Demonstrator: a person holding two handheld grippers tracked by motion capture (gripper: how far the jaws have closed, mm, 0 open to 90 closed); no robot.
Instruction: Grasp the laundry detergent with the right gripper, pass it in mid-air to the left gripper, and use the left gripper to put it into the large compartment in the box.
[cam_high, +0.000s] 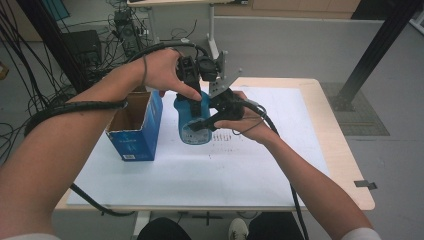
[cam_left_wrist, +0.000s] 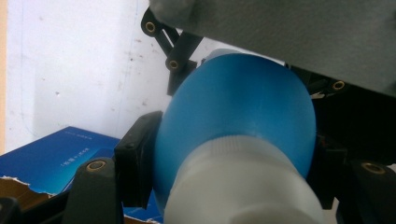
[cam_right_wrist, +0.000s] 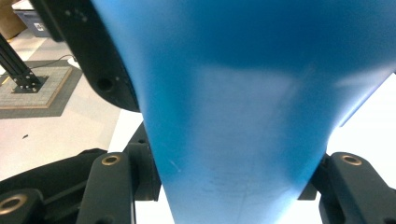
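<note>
A blue plastic bottle (cam_high: 191, 125) with a white cap (cam_left_wrist: 243, 186) hangs above the white sheet, held between both hands. My left gripper (cam_high: 193, 98) comes down from above, and in its own view the left gripper (cam_left_wrist: 233, 158) is shut on the bottle (cam_left_wrist: 238, 107) just below the cap, pads (cam_left_wrist: 140, 158) pressed to both sides. My right gripper (cam_high: 209, 120) reaches in from the right. In its own view the right gripper (cam_right_wrist: 231, 186) is shut across the bottle's blue body (cam_right_wrist: 233, 93). The bottle tilts, its base toward the table.
An open blue cardboard box (cam_high: 136, 127) stands upright just left of the bottle, and the box (cam_left_wrist: 56, 158) also lies below it. A white paper sheet (cam_high: 200, 170) covers most of the wooden table (cam_high: 345, 150). Cables and a black frame post (cam_high: 370, 55) lie beyond.
</note>
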